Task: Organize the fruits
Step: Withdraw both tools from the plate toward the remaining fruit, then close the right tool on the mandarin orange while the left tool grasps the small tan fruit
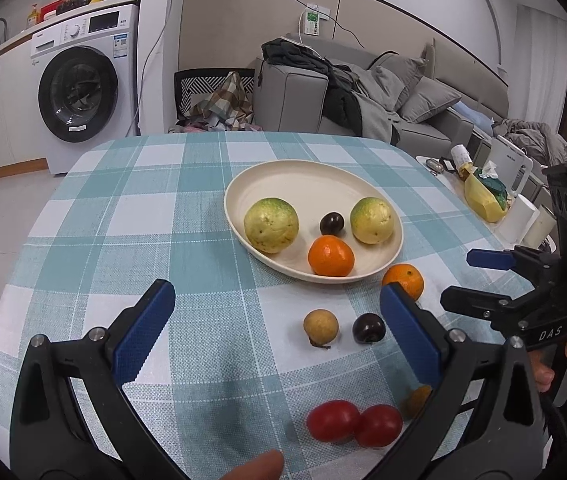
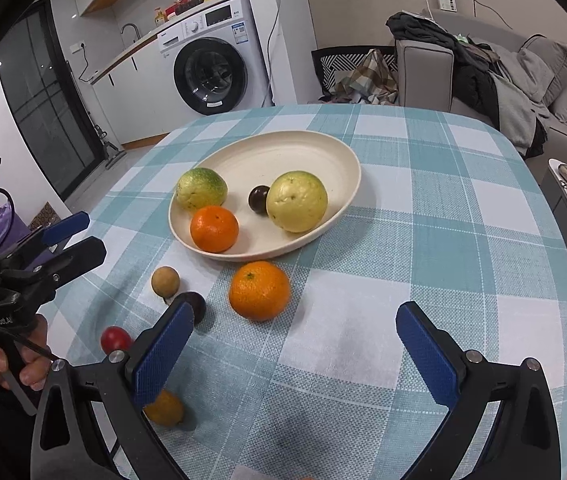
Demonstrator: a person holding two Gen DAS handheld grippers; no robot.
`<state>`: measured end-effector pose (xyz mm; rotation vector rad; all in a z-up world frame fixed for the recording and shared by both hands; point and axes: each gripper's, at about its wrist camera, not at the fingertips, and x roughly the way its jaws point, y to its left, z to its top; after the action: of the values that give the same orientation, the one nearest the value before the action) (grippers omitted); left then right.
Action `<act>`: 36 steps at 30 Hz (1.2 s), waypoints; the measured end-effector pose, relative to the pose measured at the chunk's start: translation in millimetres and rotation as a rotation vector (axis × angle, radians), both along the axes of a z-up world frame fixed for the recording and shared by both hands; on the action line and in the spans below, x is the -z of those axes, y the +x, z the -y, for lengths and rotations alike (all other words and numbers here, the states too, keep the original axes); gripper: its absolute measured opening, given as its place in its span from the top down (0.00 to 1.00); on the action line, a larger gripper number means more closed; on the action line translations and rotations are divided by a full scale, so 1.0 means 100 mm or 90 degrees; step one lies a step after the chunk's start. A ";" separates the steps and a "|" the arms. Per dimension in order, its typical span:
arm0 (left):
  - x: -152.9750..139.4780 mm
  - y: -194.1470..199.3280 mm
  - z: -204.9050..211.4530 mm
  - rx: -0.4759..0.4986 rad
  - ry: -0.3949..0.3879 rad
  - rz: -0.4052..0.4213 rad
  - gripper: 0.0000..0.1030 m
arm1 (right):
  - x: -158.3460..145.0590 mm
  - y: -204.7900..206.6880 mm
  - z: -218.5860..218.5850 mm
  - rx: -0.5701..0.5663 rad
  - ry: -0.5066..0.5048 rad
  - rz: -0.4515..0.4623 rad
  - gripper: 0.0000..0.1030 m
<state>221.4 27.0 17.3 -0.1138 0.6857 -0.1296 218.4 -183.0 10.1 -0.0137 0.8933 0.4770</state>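
A cream oval plate [image 1: 283,178] [image 2: 275,152] on the checked tablecloth holds two green-yellow guavas [image 1: 270,225] [image 2: 296,201], an orange [image 1: 330,256] [image 2: 214,228] and a dark plum [image 1: 332,223] [image 2: 258,199]. On the cloth lie a second orange [image 1: 405,278] [image 2: 259,290], a tan longan [image 1: 320,325] [image 2: 165,281], a dark plum [image 1: 368,327] [image 2: 195,304], two red tomatoes [image 1: 353,422] [image 2: 115,340] and a small orange fruit [image 1: 417,400] [image 2: 164,408]. My left gripper [image 1: 279,340] is open and empty above the cloth. My right gripper [image 2: 295,356] is open and empty near the second orange.
The table edge curves away at the far side [image 1: 243,136]. A side table with a yellow bag and cups [image 1: 483,196] stands to the right. A washing machine [image 1: 83,88] and a grey sofa [image 1: 403,92] stand beyond.
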 end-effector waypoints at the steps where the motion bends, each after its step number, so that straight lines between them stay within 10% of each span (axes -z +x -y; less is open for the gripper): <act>1: 0.01 0.00 0.02 0.005 0.004 -0.003 0.01 | 0.01 0.00 0.00 -0.001 -0.002 0.000 0.00; 21: 0.35 0.22 0.11 0.031 0.022 -0.082 0.03 | 0.15 0.02 -0.06 -0.006 -0.017 -0.017 0.01; 36: 0.51 0.33 0.06 0.026 0.015 -0.116 0.03 | 0.25 0.19 -0.29 -0.040 -0.027 -0.034 0.23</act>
<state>254.0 20.6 -33.7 -0.0901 0.8715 -0.1513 237.8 -154.4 -15.4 -0.0687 0.9578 0.5184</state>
